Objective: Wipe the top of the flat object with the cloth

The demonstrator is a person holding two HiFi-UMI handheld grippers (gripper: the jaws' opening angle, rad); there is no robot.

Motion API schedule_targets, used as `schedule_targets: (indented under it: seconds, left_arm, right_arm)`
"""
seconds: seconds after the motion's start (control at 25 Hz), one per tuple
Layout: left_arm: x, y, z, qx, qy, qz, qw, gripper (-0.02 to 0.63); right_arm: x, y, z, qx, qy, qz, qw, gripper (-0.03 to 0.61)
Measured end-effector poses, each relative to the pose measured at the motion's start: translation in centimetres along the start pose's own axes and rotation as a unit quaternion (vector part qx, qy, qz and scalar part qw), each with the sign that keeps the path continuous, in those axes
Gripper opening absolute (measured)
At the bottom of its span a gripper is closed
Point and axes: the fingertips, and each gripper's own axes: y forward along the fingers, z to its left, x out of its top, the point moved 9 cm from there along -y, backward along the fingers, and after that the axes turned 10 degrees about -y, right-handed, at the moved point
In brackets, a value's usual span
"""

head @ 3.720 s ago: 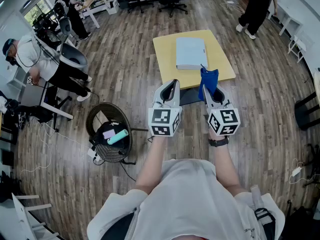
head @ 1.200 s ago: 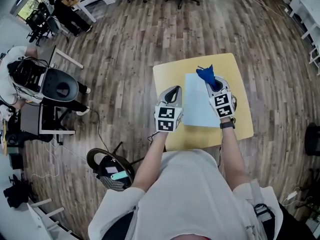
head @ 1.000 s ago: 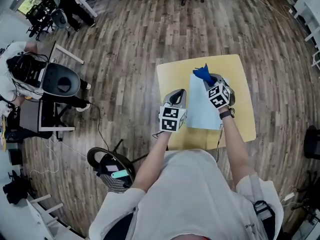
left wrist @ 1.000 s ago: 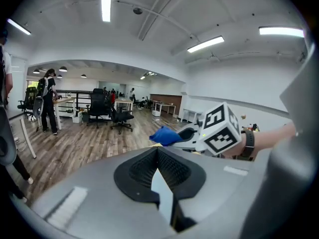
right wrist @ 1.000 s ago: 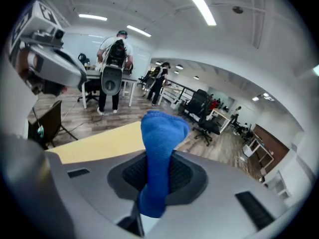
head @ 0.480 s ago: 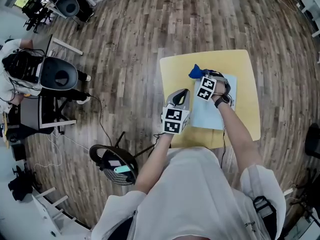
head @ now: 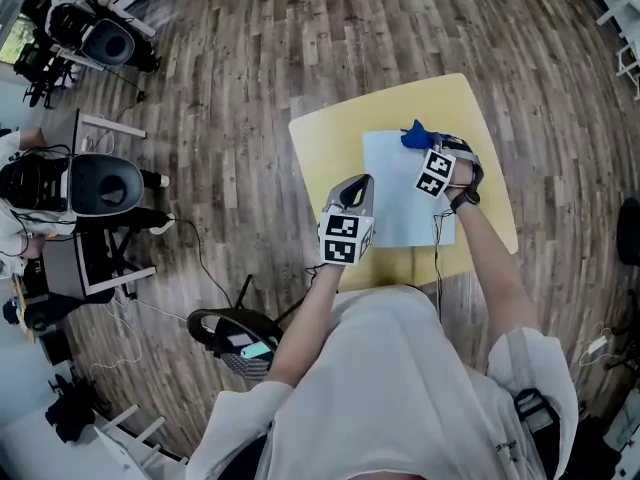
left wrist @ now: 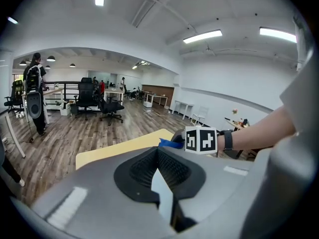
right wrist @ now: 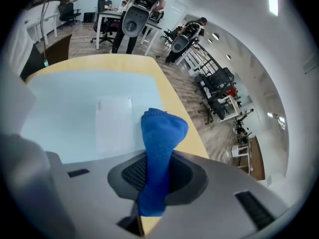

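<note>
The head view is looking down on the person's two arms. Nearest, the left gripper point(head: 358, 183) is hanging over the yellow counter point(head: 325, 143). It is just beside the left edge of a flat, pale blue board point(head: 400, 203). In the left gripper view, its fingers are pressing together and nothing is sitting between them.

The board is lying flat in the middle of the counter.

A little farther out, the right gripper point(head: 425, 148) is reaching over the far edge of the board. Its fingers are squeezing a blue cloth point(head: 413, 134). In the right gripper view, the cloth point(right wrist: 158, 148) is poking out past the fingers, and the board point(right wrist: 84, 108) is showing behind it. I cannot tell if the cloth is touching the board.

Past the counter, a brown wood floor point(head: 250, 48) is spreading out all around.
</note>
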Motion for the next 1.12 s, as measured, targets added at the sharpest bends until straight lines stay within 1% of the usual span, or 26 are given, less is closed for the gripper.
schedule_targets:
  seconds: [0.12,0.2,0.32,0.44,0.52,0.6,0.72,0.88,1.0,1.12]
  left_arm:
    - [0.1,0.6,-0.7,-0.007,0.006,0.006,0.9999,0.005]
    - [0.4,0.9,-0.8,-0.008,0.008,0.007,0.9999,0.005]
    - [0.8,1.1,-0.7,-0.006,0.007,0.007,0.9999,0.005]
    - [1.2,0.9,-0.4,-0.001,0.007,0.006,1.0,0.005]
    - [1.1,0.5,-0.1,0.004,0.005,0.005,1.0,0.005]
    - [1.0,0.0,0.3,0.012,0.001,0.002,0.9999,0.005]
    - [1.1,-0.5,1.0,0.026,-0.006,-0.004,0.9996,0.005]
    - [1.8,-1.1,2.0,0.04,-0.015,-0.009,0.999,0.005]
    - [2.2,-1.4,2.3,0.047,-0.018,-0.012,0.9987,0.005]
    - [2.5,-1.4,2.7,0.052,-0.019,-0.012,0.9984,0.005]
  right_arm:
    - [-4.2,-0.2,0.0,-0.002,0.029,0.031,0.999,0.064]
    - [-6.2,-0.2,0.0,0.001,0.045,0.045,0.998,0.064]
    - [-7.5,0.0,0.0,0.007,0.06,0.051,0.997,0.064]
    - [-7.1,-0.3,-0.6,-0.002,0.069,0.046,0.997,0.064]
    - [-5.5,-1.0,-1.0,-0.013,0.067,0.029,0.997,0.064]
    - [-3.0,-1.8,-1.5,-0.023,0.054,0.004,0.998,0.064]
    - [1.9,-2.3,-2.1,-0.032,0.027,-0.044,0.998,0.064]
    - [9.0,-2.1,-2.4,-0.02,-0.015,-0.098,0.995,0.064]
    - [12.5,-1.0,-1.7,-0.006,-0.048,-0.112,0.992,0.064]
    - [13.6,0.4,-1.1,0.012,-0.067,-0.107,0.992,0.064]
